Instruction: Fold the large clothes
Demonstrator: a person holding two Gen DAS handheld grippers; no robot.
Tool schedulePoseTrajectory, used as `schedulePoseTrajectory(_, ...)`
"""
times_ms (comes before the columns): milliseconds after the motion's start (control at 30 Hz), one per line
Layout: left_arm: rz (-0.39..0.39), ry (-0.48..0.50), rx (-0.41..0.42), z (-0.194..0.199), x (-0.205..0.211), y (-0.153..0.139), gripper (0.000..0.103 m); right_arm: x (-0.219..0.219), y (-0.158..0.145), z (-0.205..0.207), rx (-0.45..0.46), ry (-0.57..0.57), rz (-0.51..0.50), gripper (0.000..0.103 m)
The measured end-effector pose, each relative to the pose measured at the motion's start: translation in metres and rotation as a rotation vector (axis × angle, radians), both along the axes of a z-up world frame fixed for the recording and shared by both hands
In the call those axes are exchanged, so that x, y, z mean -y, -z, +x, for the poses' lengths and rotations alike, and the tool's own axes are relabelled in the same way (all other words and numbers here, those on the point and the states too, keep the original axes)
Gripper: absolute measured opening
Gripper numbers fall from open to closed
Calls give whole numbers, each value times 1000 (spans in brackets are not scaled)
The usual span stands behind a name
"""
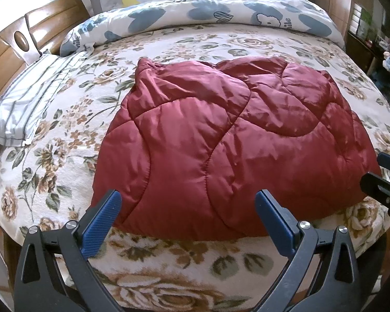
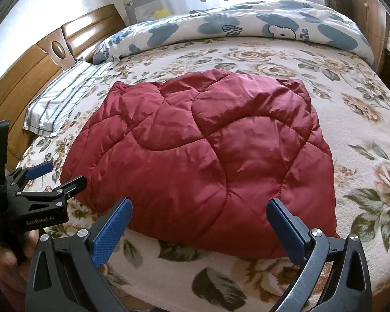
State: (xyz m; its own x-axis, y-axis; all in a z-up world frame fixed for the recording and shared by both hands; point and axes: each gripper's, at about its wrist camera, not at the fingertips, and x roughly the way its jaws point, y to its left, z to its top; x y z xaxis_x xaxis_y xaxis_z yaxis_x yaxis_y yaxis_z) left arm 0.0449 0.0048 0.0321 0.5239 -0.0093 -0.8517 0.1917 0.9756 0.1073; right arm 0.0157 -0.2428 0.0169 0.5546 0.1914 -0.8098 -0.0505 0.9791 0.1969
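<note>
The red quilted jacket (image 1: 221, 140) lies folded on the floral bed (image 1: 65, 156), just ahead of both pairs of fingers, its long axis running across them from left to right. The left gripper (image 1: 188, 218) and right gripper (image 2: 199, 223) each hold their 2 fingers wide apart, gripping nothing.
</note>
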Motion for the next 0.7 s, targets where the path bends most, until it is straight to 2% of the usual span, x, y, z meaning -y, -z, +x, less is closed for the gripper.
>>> schedulePoseTrajectory(400,-10,10,5,2,1,0,103,0,-1,1,1,-1,5,103)
schedulePoseTrajectory(533,-43,19,9,0,1,-3,103,-1,-1,2,2,-2,7,103)
schedulePoseTrajectory(700,-34,30,18,-2,7,-2,103,-3,-4,4,11,-1,15,103)
